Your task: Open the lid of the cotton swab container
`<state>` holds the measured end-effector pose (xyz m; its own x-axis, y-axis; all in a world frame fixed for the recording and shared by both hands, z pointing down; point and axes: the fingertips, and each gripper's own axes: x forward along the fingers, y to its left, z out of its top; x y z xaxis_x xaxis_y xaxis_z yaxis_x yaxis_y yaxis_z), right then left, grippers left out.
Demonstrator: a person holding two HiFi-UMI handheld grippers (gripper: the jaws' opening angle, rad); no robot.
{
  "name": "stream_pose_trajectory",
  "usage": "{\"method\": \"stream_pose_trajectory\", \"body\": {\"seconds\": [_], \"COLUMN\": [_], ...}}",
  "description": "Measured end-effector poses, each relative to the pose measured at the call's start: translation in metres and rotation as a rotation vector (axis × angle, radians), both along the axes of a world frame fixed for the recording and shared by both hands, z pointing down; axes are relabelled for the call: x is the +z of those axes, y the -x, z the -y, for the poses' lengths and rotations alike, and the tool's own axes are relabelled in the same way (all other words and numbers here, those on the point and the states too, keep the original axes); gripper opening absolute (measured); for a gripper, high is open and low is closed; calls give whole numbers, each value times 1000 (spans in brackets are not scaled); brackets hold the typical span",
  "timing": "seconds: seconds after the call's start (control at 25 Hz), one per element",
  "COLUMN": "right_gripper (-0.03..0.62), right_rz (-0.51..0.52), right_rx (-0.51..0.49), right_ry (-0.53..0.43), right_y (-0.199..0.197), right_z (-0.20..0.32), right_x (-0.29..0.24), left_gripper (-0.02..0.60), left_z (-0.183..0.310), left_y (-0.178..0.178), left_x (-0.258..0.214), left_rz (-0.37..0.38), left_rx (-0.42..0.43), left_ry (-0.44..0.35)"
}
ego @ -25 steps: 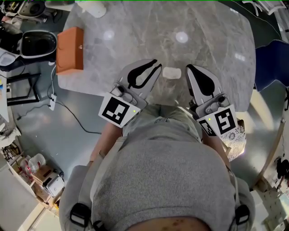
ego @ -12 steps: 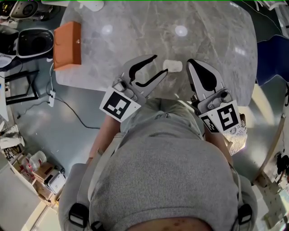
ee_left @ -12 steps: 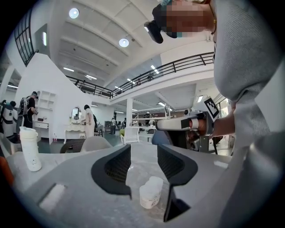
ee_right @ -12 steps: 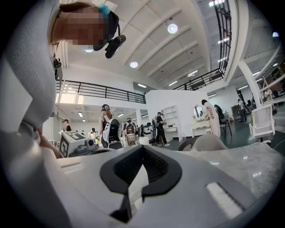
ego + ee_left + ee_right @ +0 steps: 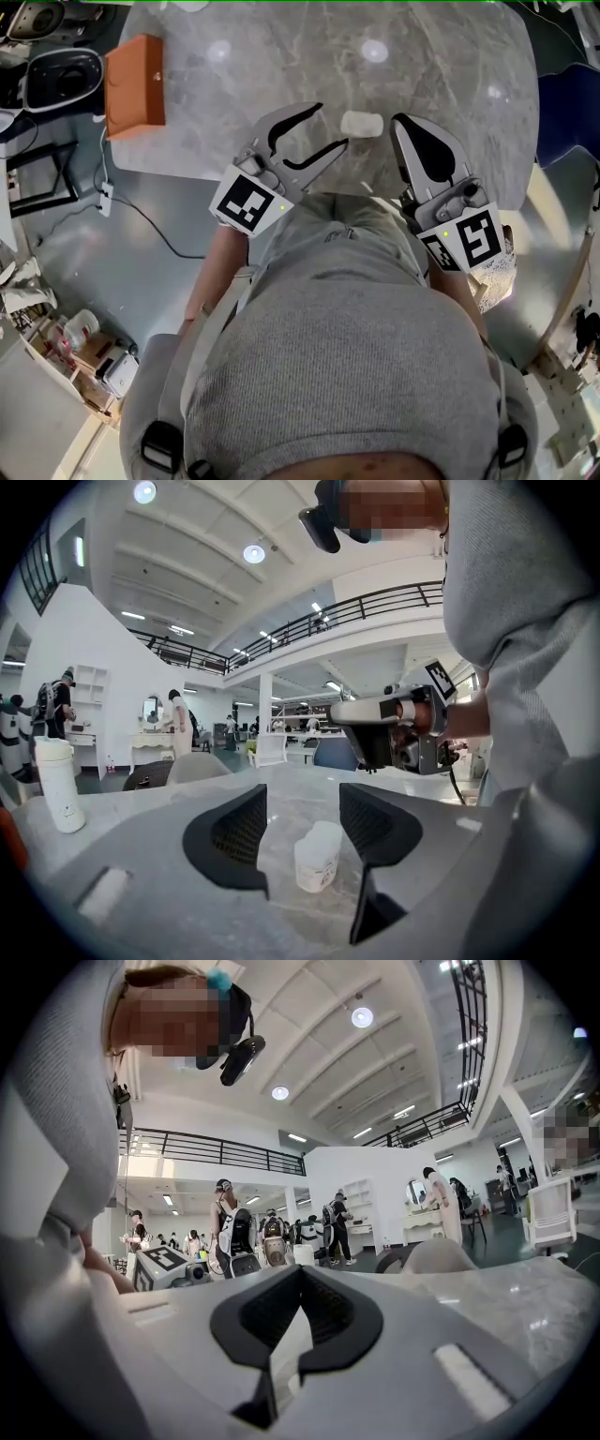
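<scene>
Left gripper (image 5: 328,127) jaws opening wide, cotton swab container (image 5: 362,123) on desk (image 5: 281,66) just ahead of them, untouched; right gripper (image 5: 405,124) closed tight, empty, near container

Left gripper (image 5: 320,134) jaws opening, empty; right gripper (image 5: 410,134) jaws together.

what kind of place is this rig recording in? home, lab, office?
Probably a big open studio or showroom-style hall, not a home: a high ceiling with a mezzanine railing, people wearing backpacks standing around, and a marble table.
</scene>
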<state>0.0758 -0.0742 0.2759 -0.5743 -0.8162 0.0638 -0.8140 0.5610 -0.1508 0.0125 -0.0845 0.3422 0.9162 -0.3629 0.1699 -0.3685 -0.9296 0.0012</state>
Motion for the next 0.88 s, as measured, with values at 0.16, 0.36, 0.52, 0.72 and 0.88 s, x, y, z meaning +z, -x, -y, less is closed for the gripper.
{"method": "stream_pose_trajectory", "body": {"seconds": [0.16, 0.36, 0.52, 0.72, 0.88], "right_gripper": [2, 2, 2, 2, 2], "right_rz": [-3, -4, -6, -16, -23], "right_rx": [4, 14, 20, 22, 24], "right_ry": [3, 7, 4, -2, -4], "right_y": [1, 0, 0, 0, -2], "right_z": [-2, -4, -6, -8, -9], "right_x": [2, 2, 0, -4, -5], "left_gripper": [241, 249, 249, 258, 260], "left_z": [-1, -3, -3, -7, -11], "left_y": [2, 2, -1, -5, -12], "left_x": [15, 30, 39, 57, 69], "left_rz": [38, 67, 79, 136, 186], "left_rx": [20, 30, 35, 63, 92], "left_ry": [8, 21, 19, 24, 16]}}
